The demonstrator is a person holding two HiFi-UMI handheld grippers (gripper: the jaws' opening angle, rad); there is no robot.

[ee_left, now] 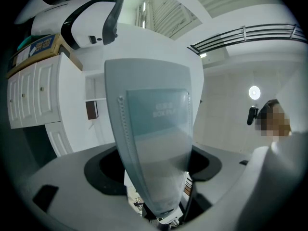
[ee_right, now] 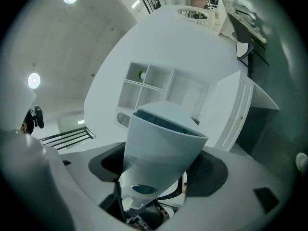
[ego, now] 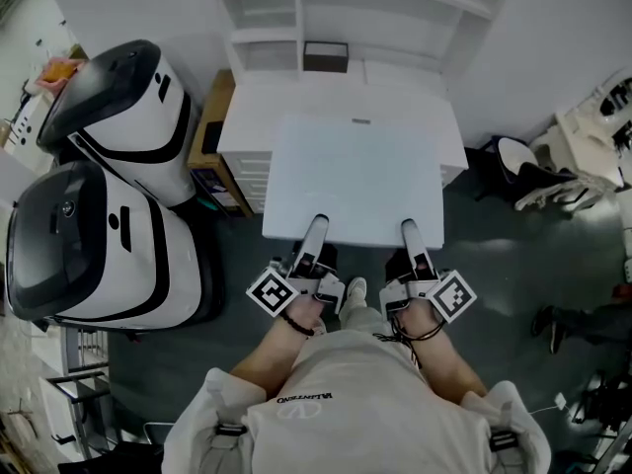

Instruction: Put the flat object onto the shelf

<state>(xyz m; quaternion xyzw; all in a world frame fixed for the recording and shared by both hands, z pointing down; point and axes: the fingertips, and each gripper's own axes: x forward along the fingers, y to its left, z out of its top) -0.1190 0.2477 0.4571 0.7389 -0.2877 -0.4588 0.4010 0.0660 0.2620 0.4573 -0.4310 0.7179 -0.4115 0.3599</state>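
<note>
Left side of room: two white-and-black machines (ego: 117,117) stand on the dark floor (ego: 494,265), with a brown stand (ego: 209,131) just beside the white cabinet.
Left tool: clamped on the near edge of the flat pale-blue case (ego: 355,176), left of its middle (ego: 314,233).
Task's thing: the case is held roughly level between both tools. It reaches out over the cabinet's top and overhangs its front; I cannot tell whether it touches the top.
Right tool: clamped on the same near edge, right of its middle (ego: 411,235).
Step in hand: by my reading, carrying, with the case brought up to the shelf and not yet placed.
Next move: probably both tools rising and pushing forward together, keeping the case level so neither corner dips.
Surface: white cabinet (ego: 242,171) with drawers, mostly hidden under the case.
Shelf: white open unit (ego: 265,13) behind, with a small dark box (ego: 325,56) on its lower ledge.
Right side of room: a white chair (ego: 533,181) well apart.
</note>
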